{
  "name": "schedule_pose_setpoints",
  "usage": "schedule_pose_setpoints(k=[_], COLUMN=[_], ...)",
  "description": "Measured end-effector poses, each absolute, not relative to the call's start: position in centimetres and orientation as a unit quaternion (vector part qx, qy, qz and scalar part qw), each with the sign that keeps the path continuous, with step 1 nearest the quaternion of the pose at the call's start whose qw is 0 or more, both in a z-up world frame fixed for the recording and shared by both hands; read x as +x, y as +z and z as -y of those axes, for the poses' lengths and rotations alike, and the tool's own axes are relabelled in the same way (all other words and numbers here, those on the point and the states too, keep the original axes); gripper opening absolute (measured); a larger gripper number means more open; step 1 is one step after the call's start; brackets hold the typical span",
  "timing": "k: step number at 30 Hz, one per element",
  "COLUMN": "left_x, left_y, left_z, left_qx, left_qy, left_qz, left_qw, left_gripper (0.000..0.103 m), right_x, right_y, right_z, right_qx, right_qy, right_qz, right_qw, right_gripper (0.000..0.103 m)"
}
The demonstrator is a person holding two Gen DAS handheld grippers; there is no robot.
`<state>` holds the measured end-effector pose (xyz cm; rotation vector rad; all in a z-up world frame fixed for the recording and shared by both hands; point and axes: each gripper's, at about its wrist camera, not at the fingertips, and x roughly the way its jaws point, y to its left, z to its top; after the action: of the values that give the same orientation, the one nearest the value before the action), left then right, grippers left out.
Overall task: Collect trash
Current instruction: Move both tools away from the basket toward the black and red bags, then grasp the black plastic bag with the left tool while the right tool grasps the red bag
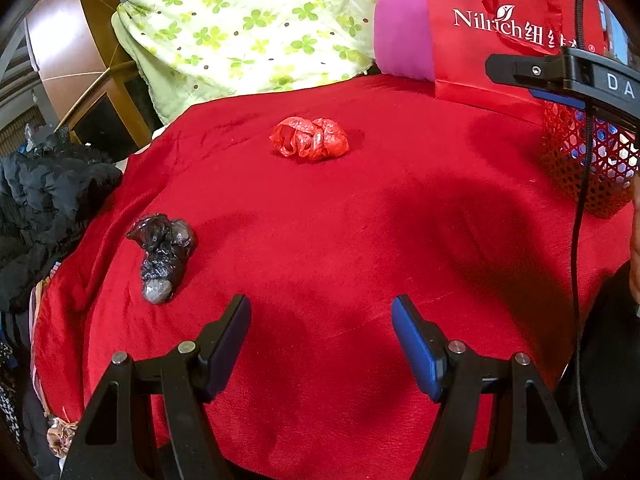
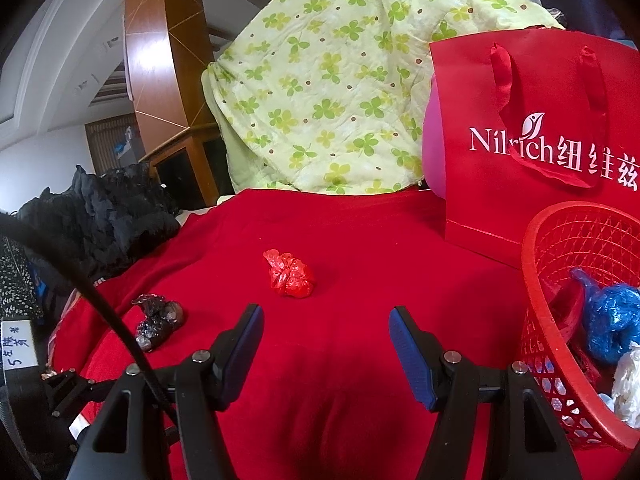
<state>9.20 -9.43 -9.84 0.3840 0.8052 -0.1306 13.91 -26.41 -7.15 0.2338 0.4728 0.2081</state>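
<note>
Two crumpled plastic bags lie on the red cloth (image 1: 320,240): a red one (image 1: 310,137) (image 2: 290,274) toward the far middle and a black one (image 1: 162,256) (image 2: 156,320) at the left. My left gripper (image 1: 322,312) hangs open above the cloth, nothing between its fingers, the black bag ahead to its left. My right gripper (image 2: 326,320) is open too and empty, the red bag just beyond it. A red mesh basket (image 2: 560,264) (image 1: 576,168) at the right holds a blue bag (image 2: 610,320) and a white one (image 2: 628,384).
A red paper gift bag (image 2: 532,152) stands behind the basket, with a pink cushion (image 1: 400,28) beside it. A green clover-print quilt (image 2: 332,92) is piled at the back. Dark clothes (image 2: 108,212) are heaped at the cloth's left edge. A black cable (image 1: 580,200) hangs at the right.
</note>
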Motion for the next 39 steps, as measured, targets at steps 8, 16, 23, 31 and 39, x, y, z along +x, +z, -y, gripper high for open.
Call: schedule_pose_setpoints(k=[8, 16, 23, 31, 39], left_x=[9.8, 11.3, 14.2, 18.3, 21.7], left_y=[-10.4, -11.0, -10.9, -10.2, -10.9], left_z=[8.7, 5.9, 0.3, -7.7, -12.4], left_qx=[0.174, 0.146, 0.118, 0.083, 0.036], left_qy=[-0.064, -0.05, 0.0, 0.069, 0.073], left_qz=[-0.396, -0.406, -0.411, -0.412, -0.424], left_qw=[0.899, 0.901, 0.904, 0.905, 0.902], left_gripper=[0.073, 0.073, 0.073, 0.073, 0.073], right_x=[14.4, 17.8, 24.0, 31.9, 37.5], right_y=[-7.6, -8.9, -10.2, -11.7, -13.5], right_z=[25.9, 24.5, 23.1, 20.1, 18.0], right_qx=[0.106, 0.126, 0.176, 0.189, 0.185], right_qy=[0.102, 0.128, 0.158, 0.184, 0.196], right_qz=[-0.245, -0.299, -0.345, -0.366, -0.37], right_qw=[0.958, 0.937, 0.908, 0.892, 0.889], right_gripper=[0.069, 0.069, 0.069, 0.069, 0.069])
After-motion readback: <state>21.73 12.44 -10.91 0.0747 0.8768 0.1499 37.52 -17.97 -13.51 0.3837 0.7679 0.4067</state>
